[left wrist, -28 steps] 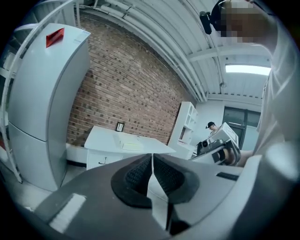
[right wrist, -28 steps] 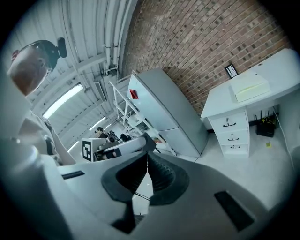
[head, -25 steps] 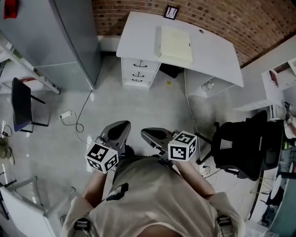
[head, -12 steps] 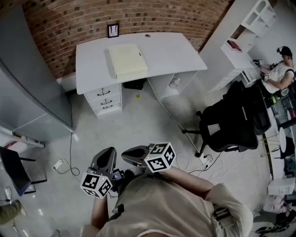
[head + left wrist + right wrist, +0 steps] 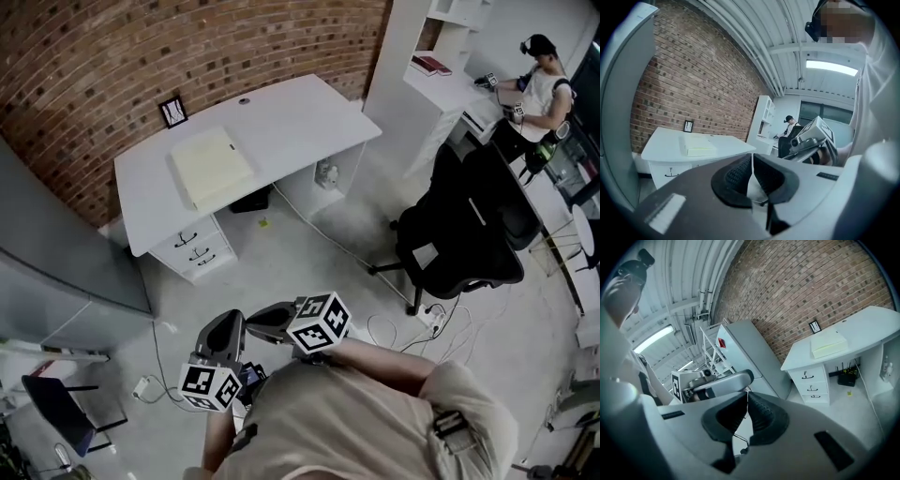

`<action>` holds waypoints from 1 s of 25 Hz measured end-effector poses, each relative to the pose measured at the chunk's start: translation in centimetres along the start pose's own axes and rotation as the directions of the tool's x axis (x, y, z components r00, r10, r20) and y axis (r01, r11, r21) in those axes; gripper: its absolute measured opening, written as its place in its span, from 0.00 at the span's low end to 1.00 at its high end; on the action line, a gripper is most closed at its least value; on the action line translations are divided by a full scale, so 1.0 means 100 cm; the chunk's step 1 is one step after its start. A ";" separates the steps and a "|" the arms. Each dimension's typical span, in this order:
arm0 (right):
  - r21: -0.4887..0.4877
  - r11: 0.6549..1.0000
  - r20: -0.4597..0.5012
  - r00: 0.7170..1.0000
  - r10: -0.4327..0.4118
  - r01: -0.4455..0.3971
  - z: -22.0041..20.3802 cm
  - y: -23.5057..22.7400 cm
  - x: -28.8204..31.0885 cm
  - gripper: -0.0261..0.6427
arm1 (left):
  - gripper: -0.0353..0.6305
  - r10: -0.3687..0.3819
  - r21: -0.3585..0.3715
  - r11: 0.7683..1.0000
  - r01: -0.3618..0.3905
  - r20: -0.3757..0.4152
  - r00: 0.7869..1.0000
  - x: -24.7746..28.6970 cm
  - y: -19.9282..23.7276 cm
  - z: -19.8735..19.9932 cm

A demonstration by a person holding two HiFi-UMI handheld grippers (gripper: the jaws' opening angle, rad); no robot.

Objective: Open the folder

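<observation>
A pale yellow folder (image 5: 211, 166) lies closed on a white desk (image 5: 300, 112) against the brick wall, far from me across the floor. Both grippers are close to my body, well short of the desk. My left gripper (image 5: 229, 321) is shut with nothing between its jaws, and so is my right gripper (image 5: 255, 322), just beside it. In the left gripper view the folder (image 5: 697, 146) sits beyond the shut left gripper (image 5: 751, 161). In the right gripper view the folder (image 5: 828, 344) lies on the desk (image 5: 867, 326) past the shut right gripper (image 5: 746, 397).
A black office chair (image 5: 464, 225) stands at the right, with cables and a power strip (image 5: 431, 319) on the floor near it. The desk has a drawer unit (image 5: 192, 253) and a small picture frame (image 5: 172, 111). A grey cabinet (image 5: 56, 253) stands left. A person (image 5: 542, 80) sits far right.
The view has swung round: the desk with the folder slid from top centre to upper left, and the chair came into the right. Both grippers stayed shut and sit lower in view.
</observation>
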State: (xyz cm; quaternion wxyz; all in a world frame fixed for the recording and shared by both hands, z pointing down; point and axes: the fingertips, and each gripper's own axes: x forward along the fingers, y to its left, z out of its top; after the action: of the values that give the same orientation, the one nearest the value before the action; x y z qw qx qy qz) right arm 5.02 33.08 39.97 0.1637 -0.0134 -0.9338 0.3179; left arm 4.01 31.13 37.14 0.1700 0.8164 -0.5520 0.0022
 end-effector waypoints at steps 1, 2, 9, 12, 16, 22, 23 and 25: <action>0.007 1.000 0.014 1.000 -0.002 0.002 0.002 -0.007 -0.008 0.05 | 0.07 -0.005 0.004 1.000 0.005 -0.009 1.000 0.009 -0.003 0.000; 0.020 1.000 0.030 1.000 -0.007 0.006 0.005 -0.015 -0.017 0.05 | 0.07 -0.009 0.005 1.000 0.009 -0.019 1.000 0.019 -0.007 0.000; 0.061 0.998 0.084 0.996 -0.019 0.014 0.017 -0.060 -0.069 0.05 | 0.07 -0.034 -0.002 0.999 0.034 -0.087 0.996 0.077 -0.034 -0.008; 0.045 0.999 0.102 0.995 -0.015 0.011 0.028 -0.074 -0.085 0.05 | 0.07 -0.045 -0.012 0.999 0.044 -0.082 0.996 0.099 -0.040 -0.002; 0.038 0.999 0.134 0.991 -0.022 0.017 0.038 -0.092 -0.108 0.04 | 0.07 -0.081 -0.008 0.997 0.080 -0.101 0.992 0.128 -0.052 0.002; 0.072 0.997 0.187 0.982 -0.013 -0.001 0.046 -0.113 -0.133 0.04 | 0.06 -0.103 0.010 0.994 0.106 -0.133 0.986 0.159 -0.066 0.005; 0.079 0.997 0.192 0.981 -0.007 -0.009 0.046 -0.115 -0.134 0.04 | 0.06 -0.099 0.011 0.995 0.101 -0.136 0.986 0.161 -0.066 0.005; 0.078 0.997 0.187 0.982 0.000 -0.014 0.046 -0.118 -0.136 0.04 | 0.06 -0.091 0.012 0.996 0.094 -0.150 0.985 0.166 -0.067 0.003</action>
State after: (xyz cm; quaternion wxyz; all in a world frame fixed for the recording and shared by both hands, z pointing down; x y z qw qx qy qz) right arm 17.41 19.18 39.59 0.0746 0.0197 -0.9317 0.3549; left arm 16.46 18.36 38.15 0.2027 0.8402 -0.4993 0.0608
